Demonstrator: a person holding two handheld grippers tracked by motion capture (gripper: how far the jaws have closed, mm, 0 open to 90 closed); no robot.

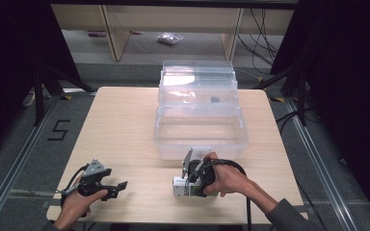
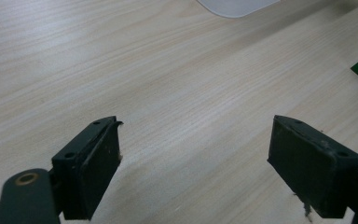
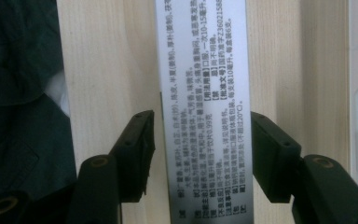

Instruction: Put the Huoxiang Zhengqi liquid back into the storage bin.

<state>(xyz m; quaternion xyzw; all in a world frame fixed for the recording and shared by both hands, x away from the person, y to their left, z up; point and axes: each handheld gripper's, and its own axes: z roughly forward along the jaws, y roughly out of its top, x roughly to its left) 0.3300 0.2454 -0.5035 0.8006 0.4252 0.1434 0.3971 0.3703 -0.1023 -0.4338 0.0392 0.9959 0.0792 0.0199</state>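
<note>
- High view: the right gripper (image 1: 189,185) points down over a small white and green printed carton (image 1: 179,186) at the near middle of the pale wooden counter (image 1: 120,125), just in front of a clear plastic lidded bin (image 1: 200,127).
- Right gripper view: printed text runs along the carton (image 3: 203,116); the jaws flank it, half open, with a narrow gap on the left side, not yet pressing.
- Left gripper (image 2: 193,158) view: jaws wide apart and empty over bare wood, near left.

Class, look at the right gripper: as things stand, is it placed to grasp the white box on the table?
Probably yes. The right gripper already straddles the white box, one jaw on each long side, with small gaps left and nothing in between. The clear bin sits beyond, out of the way.
</note>
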